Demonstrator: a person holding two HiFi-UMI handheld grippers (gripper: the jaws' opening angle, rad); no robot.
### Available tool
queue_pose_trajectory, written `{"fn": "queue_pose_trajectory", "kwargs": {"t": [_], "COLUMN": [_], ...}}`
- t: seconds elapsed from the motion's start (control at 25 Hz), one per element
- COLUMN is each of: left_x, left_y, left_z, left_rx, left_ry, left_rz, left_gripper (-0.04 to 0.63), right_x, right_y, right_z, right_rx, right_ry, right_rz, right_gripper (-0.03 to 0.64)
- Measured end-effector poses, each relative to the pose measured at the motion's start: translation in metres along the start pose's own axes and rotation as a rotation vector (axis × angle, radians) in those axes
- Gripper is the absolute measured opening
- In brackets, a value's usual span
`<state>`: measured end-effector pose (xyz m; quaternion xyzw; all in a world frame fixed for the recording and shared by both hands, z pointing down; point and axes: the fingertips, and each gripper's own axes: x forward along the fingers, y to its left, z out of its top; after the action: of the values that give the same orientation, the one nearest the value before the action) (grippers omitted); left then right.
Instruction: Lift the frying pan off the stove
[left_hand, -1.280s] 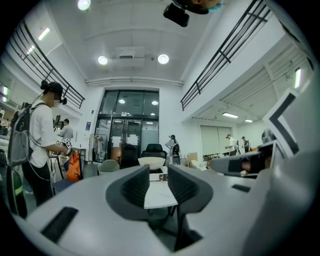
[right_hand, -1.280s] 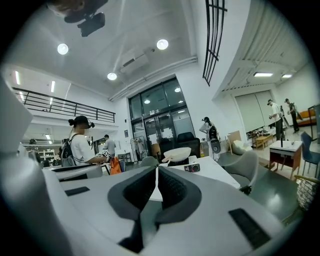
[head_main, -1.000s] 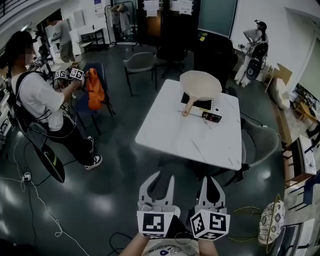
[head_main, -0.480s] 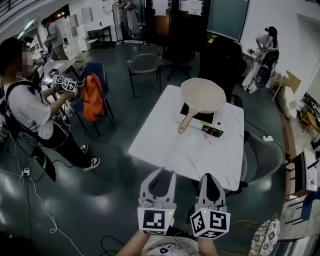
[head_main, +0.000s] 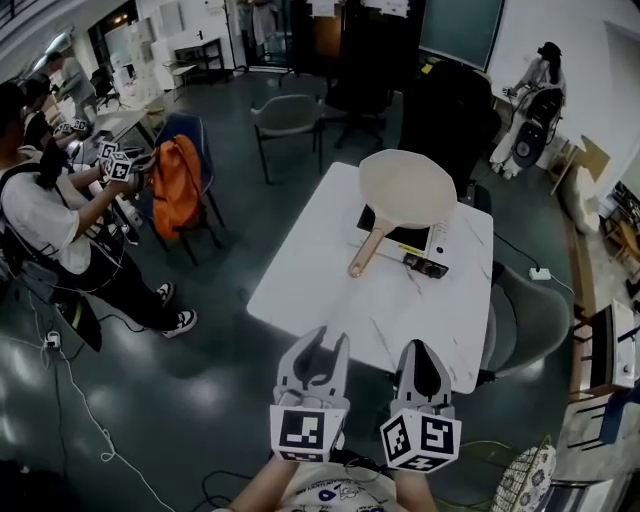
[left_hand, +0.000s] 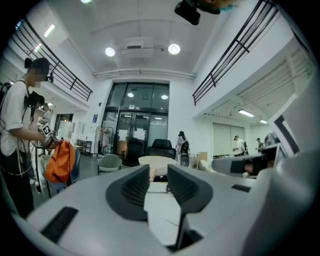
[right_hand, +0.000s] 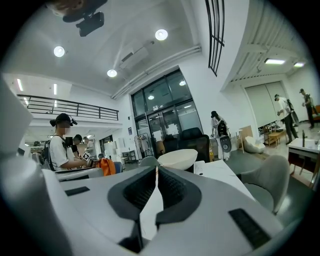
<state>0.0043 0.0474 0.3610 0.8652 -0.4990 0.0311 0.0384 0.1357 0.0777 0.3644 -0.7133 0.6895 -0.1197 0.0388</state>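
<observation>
Step in hand: approach, no contact yet. L claw (head_main: 320, 345) and R claw (head_main: 420, 346) are held side by side, low and close to the person's body, short of the near edge of the tabletop (head_main: 330, 290). L claw: jaws drawn together to a thin slit, nothing in it. R claw: jaws fully together, empty. Frying pan (head_main: 405, 188) sits ahead of both claws, well apart from them, at the far side of the tabletop, resting on the stove (head_main: 398, 236). The pan is cream-coloured w/ a shallow bowl that looks empty. Its handle (head_main: 365, 255) sticks out past the stove edge and points back toward the claws, angled a bit to the L-claw side. Both claw views show the pan straight ahead, past the jaw tips. Judgement: lift not begun and the pan is untouched. Next move likely needs a step or reach fwd over the tabletop, one claw opened wide enough for the handle, lined up along it, closed firmly near mid-handle, then raised straight up clear of the stove. Handle is long, so the pan may tip bowl-down if gripped too near the end.
</observation>
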Motion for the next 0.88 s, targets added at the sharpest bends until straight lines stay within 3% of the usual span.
{"fn": "queue_pose_trajectory", "kwargs": {"t": [0.48, 0.88], "left_x": [0.083, 0.147], "left_y": [0.022, 0.044], "left_z": [0.006, -0.013], "left_rx": [0.002, -0.112], "left_ry": [0.007, 0.125], "left_rz": [-0.058, -0.158], "left_gripper": [0.117, 0.117], "right_x": [0.08, 0.141], "right_y": [-0.019, -0.022], "right_z": [0.013, 0.021], "right_rx": [0.006, 0.006], "right_ry": [-0.003, -0.002], "right_rz": [-0.027, -0.073], "right_gripper": [0.026, 0.026]}}
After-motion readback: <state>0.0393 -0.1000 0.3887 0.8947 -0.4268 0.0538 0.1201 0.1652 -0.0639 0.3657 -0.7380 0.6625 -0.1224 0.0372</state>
